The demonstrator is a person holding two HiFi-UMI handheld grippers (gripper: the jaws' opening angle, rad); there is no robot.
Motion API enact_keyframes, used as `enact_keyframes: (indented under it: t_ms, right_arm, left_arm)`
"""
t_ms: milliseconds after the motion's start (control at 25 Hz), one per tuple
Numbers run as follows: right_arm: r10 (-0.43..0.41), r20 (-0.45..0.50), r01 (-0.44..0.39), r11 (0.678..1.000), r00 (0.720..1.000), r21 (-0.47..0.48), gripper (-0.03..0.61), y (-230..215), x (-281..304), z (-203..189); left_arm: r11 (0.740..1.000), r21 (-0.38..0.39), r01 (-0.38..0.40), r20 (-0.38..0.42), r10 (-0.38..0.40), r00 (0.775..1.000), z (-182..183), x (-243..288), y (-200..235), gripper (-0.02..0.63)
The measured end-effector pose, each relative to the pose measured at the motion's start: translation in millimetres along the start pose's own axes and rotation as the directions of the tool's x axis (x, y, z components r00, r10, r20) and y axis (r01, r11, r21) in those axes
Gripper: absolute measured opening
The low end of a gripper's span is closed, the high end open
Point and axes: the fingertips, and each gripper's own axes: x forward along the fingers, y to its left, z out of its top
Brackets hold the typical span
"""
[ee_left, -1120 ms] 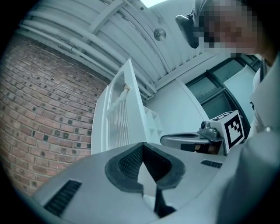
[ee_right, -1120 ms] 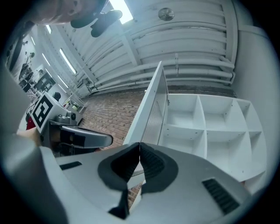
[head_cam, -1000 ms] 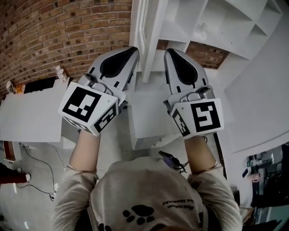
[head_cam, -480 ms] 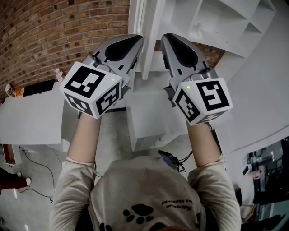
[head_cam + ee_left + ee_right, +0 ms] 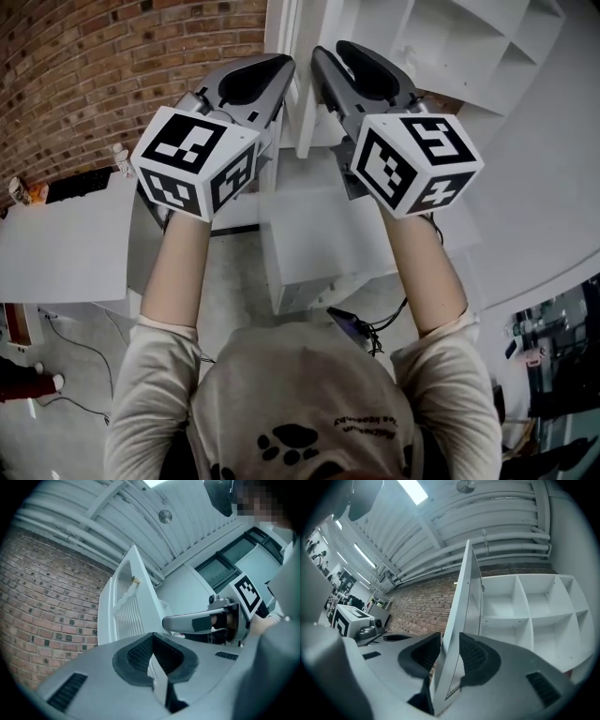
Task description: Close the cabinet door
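The white slatted cabinet door (image 5: 307,84) stands open, edge-on between my two grippers in the head view. My left gripper (image 5: 281,64) is just left of that edge; its pads (image 5: 136,656) meet at the tip, and the door (image 5: 126,606) shows behind them. My right gripper (image 5: 323,52) leans in from the right. Its jaws are opening, and the door's edge (image 5: 461,602) runs between them, apart from the left pad (image 5: 426,653). The right gripper (image 5: 187,622) also shows beyond the door in the left gripper view.
The open white shelf compartments (image 5: 450,47) of the cabinet (image 5: 525,616) lie to the door's right. A brick wall (image 5: 112,75) is at the left, a white table (image 5: 66,244) below it, and a low white unit (image 5: 319,244) stands under my arms.
Both grippers have risen toward the door's top. The right gripper has rolled, its marker cube turning upward, and its tip has swung left against the door's edge.
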Motion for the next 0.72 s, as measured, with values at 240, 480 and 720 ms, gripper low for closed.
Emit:
enact_keyframes:
  t_ms: [240, 480, 720]
  right_arm:
    - [-0.017, -0.035, 0.016, 1.000, 0.999, -0.012, 0.143, -1.0, 12.1, -6.1]
    - [-0.043, -0.051, 0.040, 0.998, 0.998, -0.055, 0.152, 2.6, 21.9, -3.9]
    - [-0.039, -0.030, 0.037, 0.997, 0.999, -0.061, 0.152, -1.9, 23.1, -3.8]
  left_arm:
    - [1.000, -0.013, 0.007, -0.012, -0.007, 1.000, -9.6, 5.3, 1.6, 0.008]
    - [0.999, -0.025, 0.025, -0.003, -0.025, 1.000, -7.4, 8.1, 1.3, 0.009]
    - [0.998, -0.035, 0.043, 0.001, -0.043, 0.999, -11.8, 19.8, -3.8, 0.008]
